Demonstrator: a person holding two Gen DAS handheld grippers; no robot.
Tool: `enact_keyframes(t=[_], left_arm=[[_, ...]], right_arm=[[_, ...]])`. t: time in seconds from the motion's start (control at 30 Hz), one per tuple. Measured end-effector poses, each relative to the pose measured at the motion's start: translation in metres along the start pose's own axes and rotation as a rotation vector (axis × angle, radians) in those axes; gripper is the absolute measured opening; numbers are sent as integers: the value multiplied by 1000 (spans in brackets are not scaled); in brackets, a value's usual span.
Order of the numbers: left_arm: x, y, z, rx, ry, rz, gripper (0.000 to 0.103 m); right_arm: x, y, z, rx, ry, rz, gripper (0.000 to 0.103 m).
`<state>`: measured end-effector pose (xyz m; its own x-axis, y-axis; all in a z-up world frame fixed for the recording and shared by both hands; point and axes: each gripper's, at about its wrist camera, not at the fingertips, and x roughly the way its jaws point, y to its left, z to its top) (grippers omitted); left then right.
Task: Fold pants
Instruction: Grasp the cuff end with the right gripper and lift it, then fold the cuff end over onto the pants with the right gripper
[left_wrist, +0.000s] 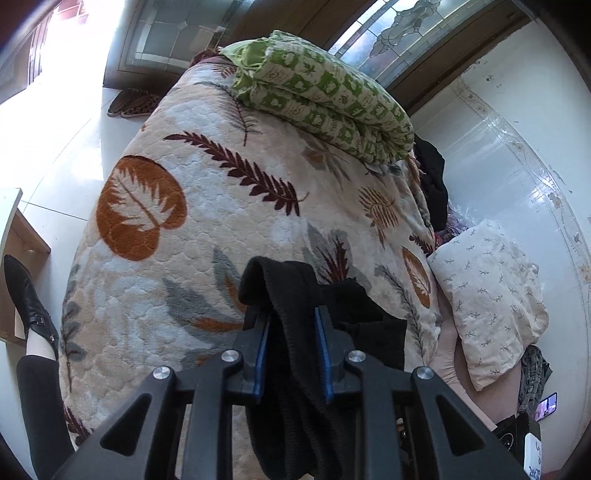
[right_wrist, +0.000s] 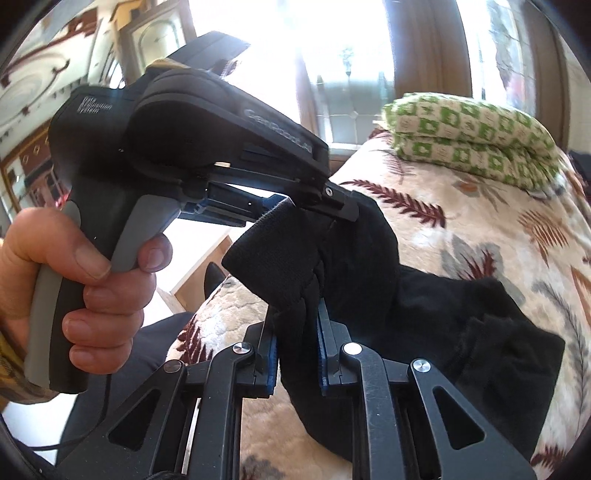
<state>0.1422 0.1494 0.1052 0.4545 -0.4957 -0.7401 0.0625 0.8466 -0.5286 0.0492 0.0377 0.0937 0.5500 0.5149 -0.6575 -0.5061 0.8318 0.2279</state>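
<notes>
The black pants hang bunched over a leaf-patterned blanket on a bed. My left gripper is shut on a thick fold of them, with the ribbed waistband looping up over the blue pads. In the right wrist view my right gripper is shut on another bunch of the pants, which trail away to the right across the blanket. Just above it a hand holds the left gripper, shut on the waistband edge. Both grips sit close together, lifted off the bed.
A folded green-and-white quilt lies at the far end of the bed, and a pillow at the right beside the white wall. A person's leg with a black shoe stands at the left near a wooden cabinet. Slippers lie on the floor.
</notes>
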Motion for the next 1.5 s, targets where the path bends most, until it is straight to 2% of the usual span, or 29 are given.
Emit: enact_keyframes(t=[0.17,0.53,0.8,0.87,0.97,1.03,1.13,1.2,1.23,1.27,1.3,1.33,1.37,1.4,1.43,1.5], left_arm=[[12,-44,-10,54,2,-44,22],[62,-135,-31,203,83,-68,19],[121,-197,-50,333,171,-39,19],[141,-204,-56,378,215,-10,19],[163,-201,-63,365,279,-10,19],[168,-199,-67,357,285,-18,19],[165,-202,-67,376,289,-19,20],[156,-203,-61,365,284,-38,22],[150,-203,-56,358,272,-47,27],[141,-202,-52,353,253,-54,36],[131,-200,-48,351,234,-58,42],[123,-197,-45,352,213,-60,52],[112,-193,-43,355,187,-57,56],[104,-188,-43,359,166,-50,56],[97,-182,-43,361,151,-42,56],[85,-166,-47,362,128,-10,56]], right_arm=[[-26,-38,-15,152,-9,1,15],[-75,-102,-49,328,-43,-85,14],[-94,-153,-80,518,-55,-143,14],[-87,-164,-89,562,-28,-139,14],[-76,-180,-109,641,21,-133,15],[-72,-189,-123,721,30,-103,16],[-73,-191,-126,755,24,-82,18],[-76,-192,-125,766,28,-93,25],[-79,-192,-125,774,32,-111,28],[-82,-193,-124,784,40,-131,33],[-86,-194,-123,800,55,-167,42],[-91,-195,-121,809,66,-202,48],[-97,-195,-120,810,80,-260,64],[-105,-195,-119,803,85,-324,69],[-116,-196,-118,793,71,-357,69],[-129,-200,-115,782,41,-368,68]])
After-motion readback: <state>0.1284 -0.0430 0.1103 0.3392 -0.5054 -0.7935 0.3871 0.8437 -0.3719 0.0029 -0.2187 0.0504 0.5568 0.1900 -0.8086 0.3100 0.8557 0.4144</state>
